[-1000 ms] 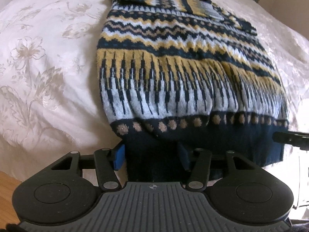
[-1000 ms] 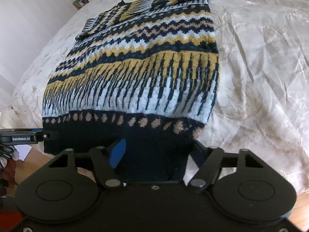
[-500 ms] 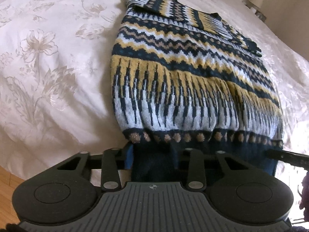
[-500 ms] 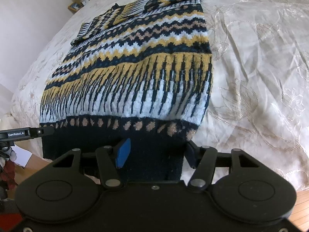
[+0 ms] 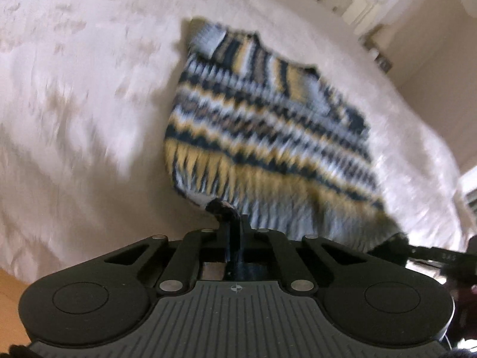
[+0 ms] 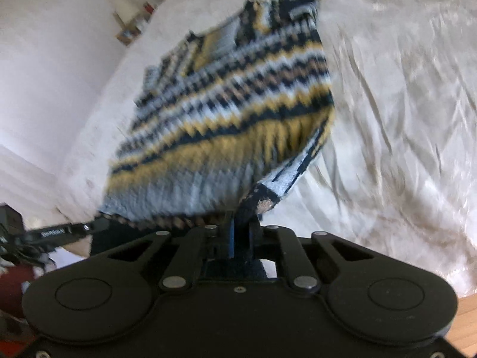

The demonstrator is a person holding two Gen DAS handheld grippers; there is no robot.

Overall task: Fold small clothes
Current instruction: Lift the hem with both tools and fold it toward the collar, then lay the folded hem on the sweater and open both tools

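Note:
A patterned knit sweater (image 5: 262,137) in navy, yellow and light blue lies on a white bedspread (image 5: 74,104); it also shows in the right wrist view (image 6: 232,113). My left gripper (image 5: 234,223) is shut on the sweater's navy hem at its left corner. My right gripper (image 6: 241,223) is shut on the hem at the right corner. Both corners are lifted off the bed, so the lower part of the sweater hangs raised. Both views are motion-blurred.
The white bedspread (image 6: 387,119) spreads around the sweater. A bedside table with a lamp (image 6: 131,24) stands at the far side. Wooden floor (image 5: 12,286) shows below the bed edge. Each gripper's tip shows in the other's view (image 6: 59,232).
Both grippers have closed on the hem and lifted it, moving forward over the sweater. The hem, flat before, is now raised and the sweater's lower part bunches up.

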